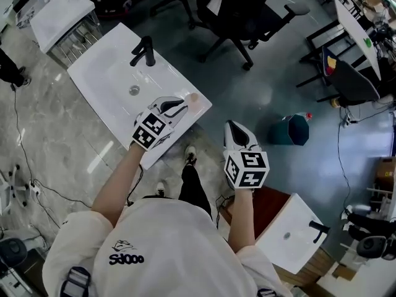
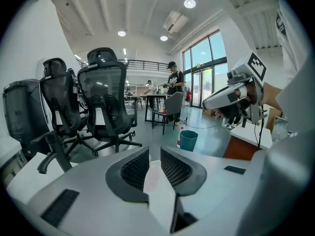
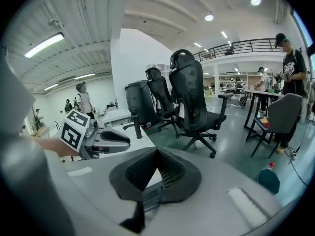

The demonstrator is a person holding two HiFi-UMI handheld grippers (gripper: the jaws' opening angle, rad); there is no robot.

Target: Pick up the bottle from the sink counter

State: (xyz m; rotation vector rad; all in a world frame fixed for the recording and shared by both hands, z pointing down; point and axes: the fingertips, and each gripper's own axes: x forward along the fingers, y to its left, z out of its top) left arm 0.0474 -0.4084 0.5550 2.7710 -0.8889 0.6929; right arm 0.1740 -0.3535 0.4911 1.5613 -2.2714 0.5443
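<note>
Grasp bottle (image 2: 156, 183) | left gripper (image 2: 154, 154) jaws narrowly apart, bottle between, seemingly unpinched | right gripper (image 3: 157, 154) jaws together, empty | centre, close squarely, lift straight off table (image 1: 93, 73)

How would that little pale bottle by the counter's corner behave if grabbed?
The bottle looks small, so it is probably light plastic and easy to lift. It sits close to the sink counter corner, so a nudge might knock it off.
</note>
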